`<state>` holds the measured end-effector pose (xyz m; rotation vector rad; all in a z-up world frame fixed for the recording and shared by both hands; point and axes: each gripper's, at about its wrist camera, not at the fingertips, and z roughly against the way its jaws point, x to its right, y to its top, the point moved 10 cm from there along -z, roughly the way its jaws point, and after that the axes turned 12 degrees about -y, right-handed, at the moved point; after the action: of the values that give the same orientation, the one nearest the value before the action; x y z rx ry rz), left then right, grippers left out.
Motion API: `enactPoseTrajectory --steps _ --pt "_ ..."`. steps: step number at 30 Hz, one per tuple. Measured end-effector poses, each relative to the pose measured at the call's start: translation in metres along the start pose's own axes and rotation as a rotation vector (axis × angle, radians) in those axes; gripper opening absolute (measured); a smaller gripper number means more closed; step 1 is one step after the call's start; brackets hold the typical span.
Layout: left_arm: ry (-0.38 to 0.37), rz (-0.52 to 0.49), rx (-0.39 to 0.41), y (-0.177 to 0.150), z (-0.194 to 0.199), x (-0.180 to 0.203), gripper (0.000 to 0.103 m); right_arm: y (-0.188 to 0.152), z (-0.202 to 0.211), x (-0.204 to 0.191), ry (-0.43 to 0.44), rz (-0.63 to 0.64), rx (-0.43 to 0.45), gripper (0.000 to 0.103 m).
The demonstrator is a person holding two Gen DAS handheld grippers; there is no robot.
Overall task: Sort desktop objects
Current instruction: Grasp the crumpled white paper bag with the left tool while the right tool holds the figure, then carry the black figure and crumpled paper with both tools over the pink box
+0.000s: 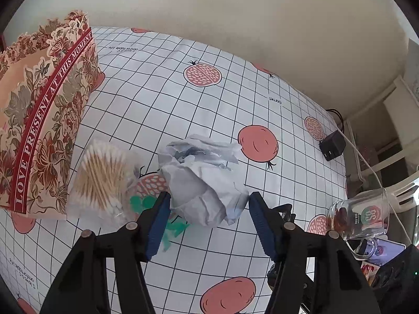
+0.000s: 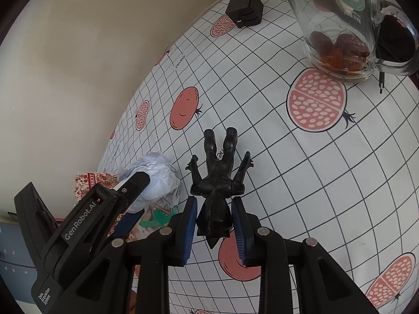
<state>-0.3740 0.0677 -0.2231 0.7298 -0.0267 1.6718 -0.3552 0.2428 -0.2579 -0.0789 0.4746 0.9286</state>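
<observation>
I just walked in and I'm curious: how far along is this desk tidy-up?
Early, I'd say. Nothing visibly sorted yet. In hand: the right gripper clamps a black toy figure; the left gripper straddles a crumpled paper ball, jaws at its sides, grip unclear. Left on the checked tablecloth: cotton swabs beside the floral box, a glass mug and a black charger.

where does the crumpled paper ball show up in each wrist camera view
Left wrist: crumpled paper ball sits centre frame, between the left gripper fingers.
Right wrist: it lies at lower left, partly behind the left gripper.
Shared landmark: the black charger on the tablecloth.
</observation>
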Motion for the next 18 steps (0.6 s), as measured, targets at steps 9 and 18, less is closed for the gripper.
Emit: enactPoseTrajectory --steps 9,18 --pt "-0.003 -0.019 0.022 -0.002 0.014 -0.002 0.037 0.006 0.014 -0.009 0.036 -0.012 0.054 0.029" --pt "-0.035 -0.004 0.037 -0.009 0.042 -0.01 0.037 0.009 0.021 -0.02 0.062 -0.012 0.096 0.029"
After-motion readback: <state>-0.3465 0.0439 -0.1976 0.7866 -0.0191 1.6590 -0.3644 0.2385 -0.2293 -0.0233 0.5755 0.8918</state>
